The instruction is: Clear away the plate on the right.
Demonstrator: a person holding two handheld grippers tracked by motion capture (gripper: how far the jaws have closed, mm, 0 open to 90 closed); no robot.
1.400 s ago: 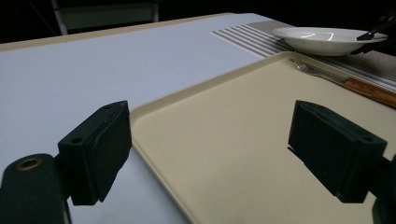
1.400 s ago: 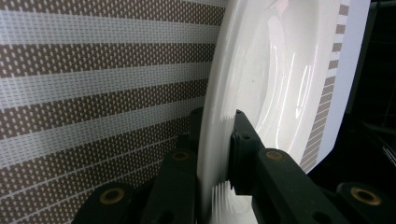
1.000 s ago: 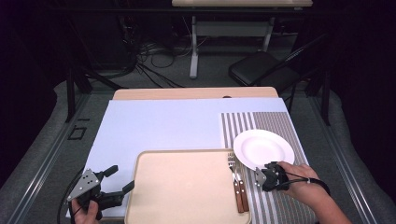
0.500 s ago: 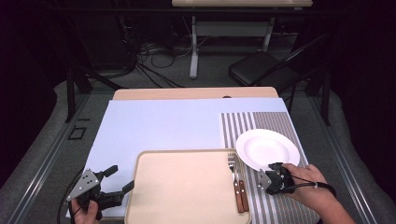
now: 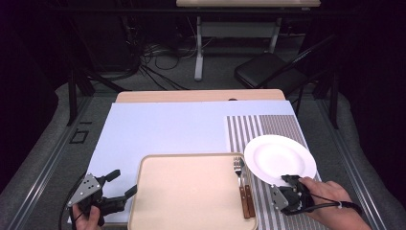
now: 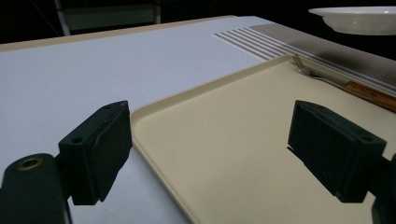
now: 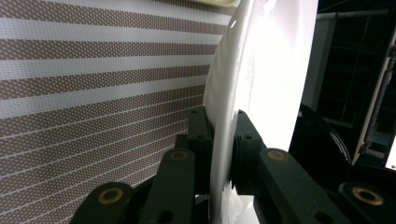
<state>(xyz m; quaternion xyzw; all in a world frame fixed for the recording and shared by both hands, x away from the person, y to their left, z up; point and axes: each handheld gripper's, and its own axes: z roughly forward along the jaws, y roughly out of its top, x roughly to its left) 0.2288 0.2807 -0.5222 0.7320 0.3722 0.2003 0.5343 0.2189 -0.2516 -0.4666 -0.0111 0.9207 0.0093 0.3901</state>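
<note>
Table evenly lit from above, surroundings dark; glare on plate [image 7: 261,70]; near tool jaws soft-focused.

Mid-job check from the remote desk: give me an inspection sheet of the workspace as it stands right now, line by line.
Surface: wooden table under a pale blue sheet, with a striped placemat at the right.
Job's things: beige tray at the near edge; fork and a wooden-handled utensil lie along its right side; white plate over the placemat, lifted clear of the table in the left gripper view.
Clutter: nothing seen.
Grippers: left gripper open, jaws straddling the tray's left edge; right gripper shut on the plate's near rim.
Cables: a tangle on the floor beyond the table.
Surroundings: black folding chair, table legs, dark room.
</note>
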